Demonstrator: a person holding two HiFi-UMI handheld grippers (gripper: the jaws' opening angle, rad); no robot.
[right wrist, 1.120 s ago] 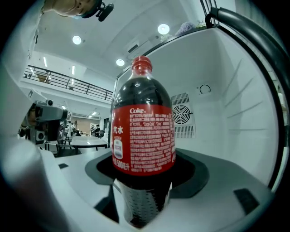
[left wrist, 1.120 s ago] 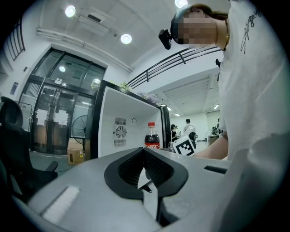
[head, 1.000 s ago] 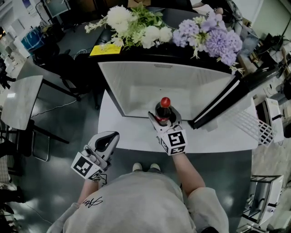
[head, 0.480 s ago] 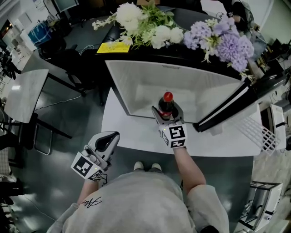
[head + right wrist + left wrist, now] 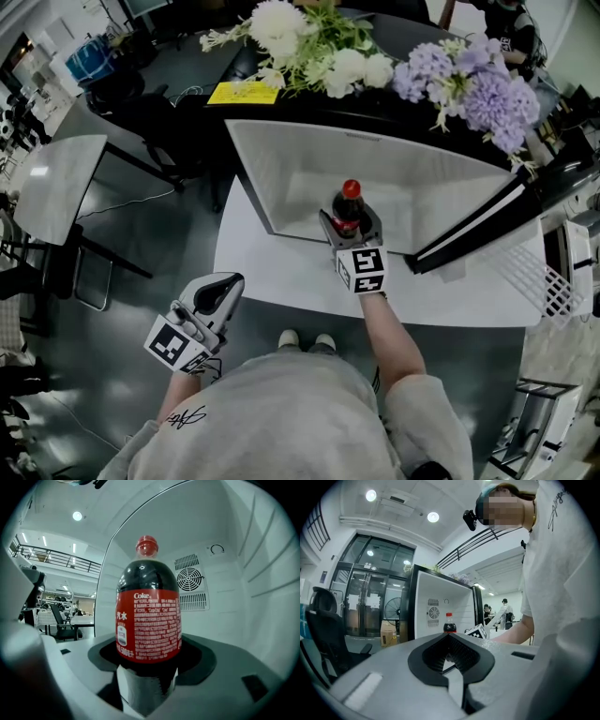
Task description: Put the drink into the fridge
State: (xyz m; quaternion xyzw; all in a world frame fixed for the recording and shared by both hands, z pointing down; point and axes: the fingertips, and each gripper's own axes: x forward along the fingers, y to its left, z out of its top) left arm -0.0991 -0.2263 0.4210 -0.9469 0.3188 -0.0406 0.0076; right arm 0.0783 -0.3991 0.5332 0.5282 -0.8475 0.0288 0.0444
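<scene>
The right gripper (image 5: 352, 225) has its fingers (image 5: 199, 660) clamped on the upright dark plastic cola bottle with a red cap and label (image 5: 149, 616). Beyond the fingers opens the black, white-lined fridge (image 5: 281, 169). The left gripper (image 5: 449, 656), its fingers together on nothing, is well apart.

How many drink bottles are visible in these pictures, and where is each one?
1. The cola bottle stands upright in the right gripper, which is shut on it, at the opening of the fridge. Others may be hidden outside the views.
</scene>
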